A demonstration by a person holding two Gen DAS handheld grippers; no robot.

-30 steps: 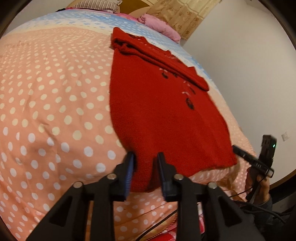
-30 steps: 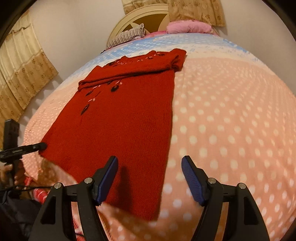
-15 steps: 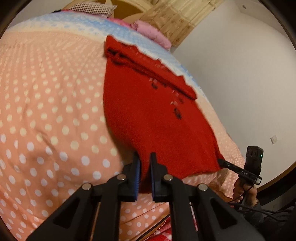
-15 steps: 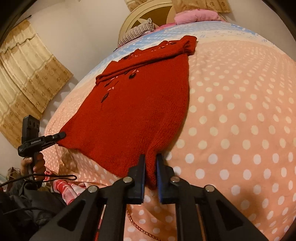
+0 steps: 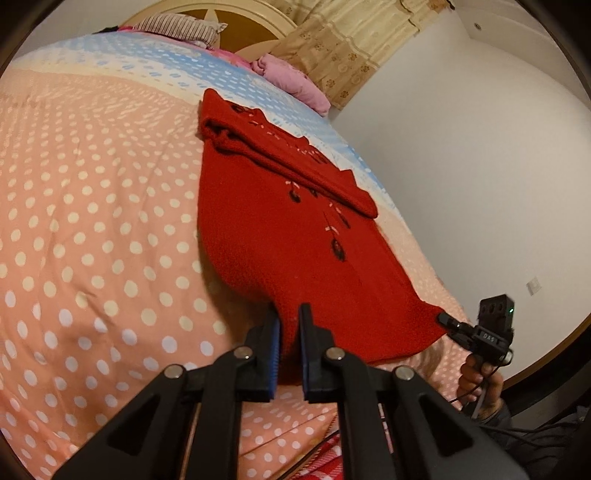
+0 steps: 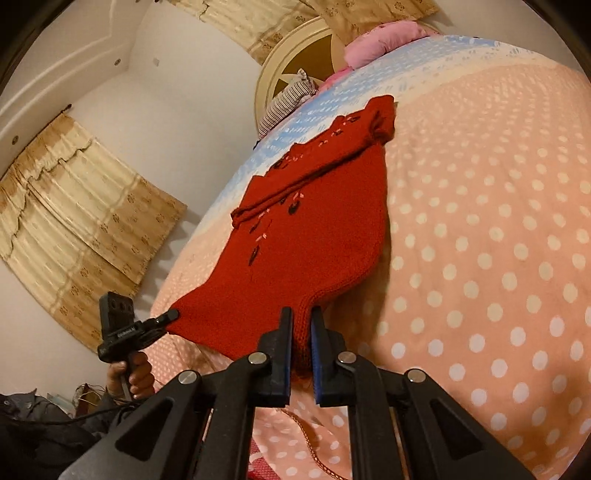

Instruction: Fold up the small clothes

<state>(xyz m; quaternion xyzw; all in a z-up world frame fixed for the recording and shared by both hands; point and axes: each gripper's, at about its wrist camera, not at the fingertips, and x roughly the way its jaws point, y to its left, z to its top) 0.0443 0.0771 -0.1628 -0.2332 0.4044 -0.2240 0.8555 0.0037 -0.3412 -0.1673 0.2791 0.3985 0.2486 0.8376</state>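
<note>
A red knitted sweater [image 5: 291,236] with dark embroidered motifs lies on the polka-dot bed, its sleeves folded across the top. My left gripper [image 5: 289,317] is shut on the hem's left corner and holds it lifted off the bed. My right gripper [image 6: 301,317] is shut on the hem's right corner of the sweater [image 6: 306,240], also lifted. Each gripper shows in the other's view, the right gripper [image 5: 445,320] at the far hem corner and the left gripper [image 6: 168,316] likewise. The lower half of the sweater hangs stretched between them.
The bed has a peach bedspread with white dots [image 5: 92,221] and a blue band near the head. A pink pillow [image 5: 291,79] and a striped pillow [image 5: 177,29] lie by the headboard. Curtains [image 6: 74,206] and white walls surround the bed.
Both grippers closed on the sweater's hem corners and lifted them off the bed; the hem now hangs in the air, pulled up and away from the bed's edge.
</note>
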